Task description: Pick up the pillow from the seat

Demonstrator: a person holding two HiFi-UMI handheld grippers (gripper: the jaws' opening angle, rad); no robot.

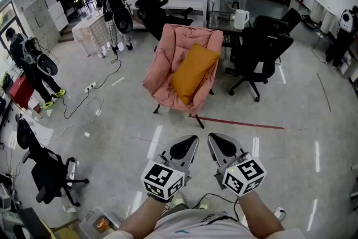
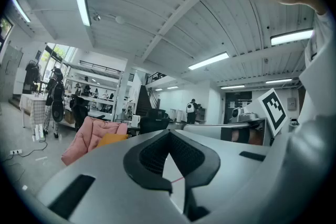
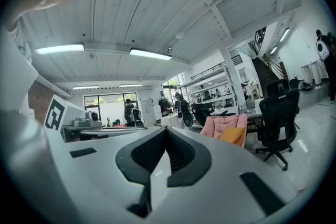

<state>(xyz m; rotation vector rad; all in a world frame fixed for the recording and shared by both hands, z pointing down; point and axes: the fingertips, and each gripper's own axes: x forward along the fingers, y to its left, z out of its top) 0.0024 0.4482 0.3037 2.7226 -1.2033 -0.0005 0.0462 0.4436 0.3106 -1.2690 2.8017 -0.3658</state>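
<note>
Left gripper (image 1: 183, 149): pads meet at the tips, nothing held, touching nothing.
Right gripper (image 1: 222, 147): jaws pressed together, empty.
Pillow (image 1: 193, 73): orange, soft, rectangular; lies tilted on the seat, leaning on its back, well apart from the 2 grippers.
Seat (image 1: 165, 59): pink quilted padded chair on thin dark legs.
Around: black office chair (image 1: 260, 50) just beside the seat; cable (image 1: 84, 103) trailing over glossy grey floor (image 1: 123, 137).
Between grippers and seat: 1 red floor line (image 1: 240, 123).
</note>
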